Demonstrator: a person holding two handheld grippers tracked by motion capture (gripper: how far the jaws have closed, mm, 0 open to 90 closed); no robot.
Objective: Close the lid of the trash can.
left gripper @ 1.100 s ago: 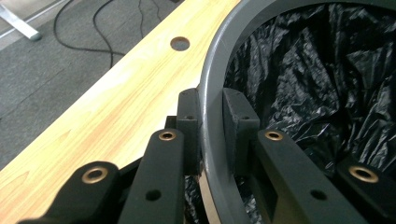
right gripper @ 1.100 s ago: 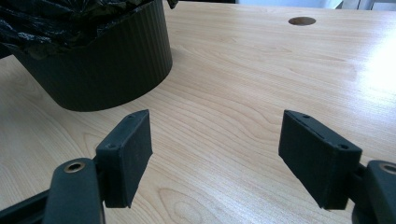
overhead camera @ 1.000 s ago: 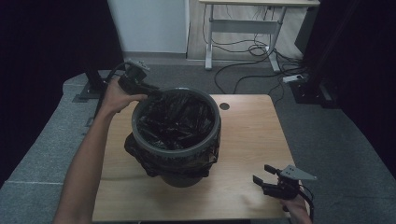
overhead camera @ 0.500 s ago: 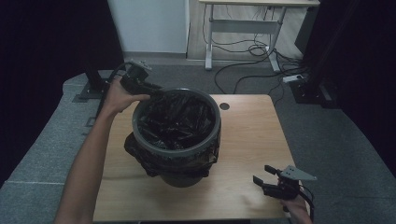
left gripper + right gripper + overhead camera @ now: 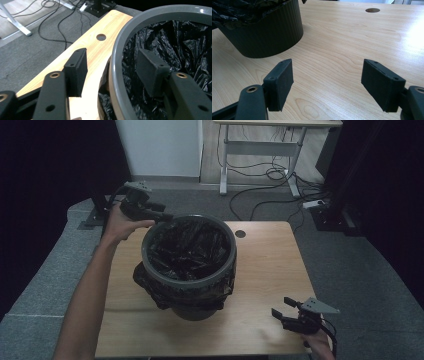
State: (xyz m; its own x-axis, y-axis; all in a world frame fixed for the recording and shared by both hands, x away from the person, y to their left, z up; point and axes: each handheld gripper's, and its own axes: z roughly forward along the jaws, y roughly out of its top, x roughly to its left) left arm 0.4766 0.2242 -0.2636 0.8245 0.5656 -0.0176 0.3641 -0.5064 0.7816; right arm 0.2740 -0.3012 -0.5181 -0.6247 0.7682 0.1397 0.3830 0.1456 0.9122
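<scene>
A dark grey bin (image 5: 190, 283) lined with a black plastic bag (image 5: 187, 247) stands in the middle of the wooden table (image 5: 270, 260). My left gripper (image 5: 167, 216) is at the bin's far left edge. In the left gripper view it (image 5: 112, 70) is open and straddles the grey rim (image 5: 117, 45), one jaw outside and one inside over the bag (image 5: 175, 50), with neither pad touching. My right gripper (image 5: 282, 309) hovers open over the table's front right. In the right gripper view it (image 5: 328, 82) has only bare wood between its jaws, and the ribbed bin wall (image 5: 267, 32) is ahead to the left.
The bag's excess bunches around the outside of the bin (image 5: 150, 287). A round cable hole (image 5: 240, 233) sits near the table's far edge. Beyond the table are grey floor, loose cables (image 5: 260, 175) and a desk frame (image 5: 260, 147). Bare wood lies right of the bin.
</scene>
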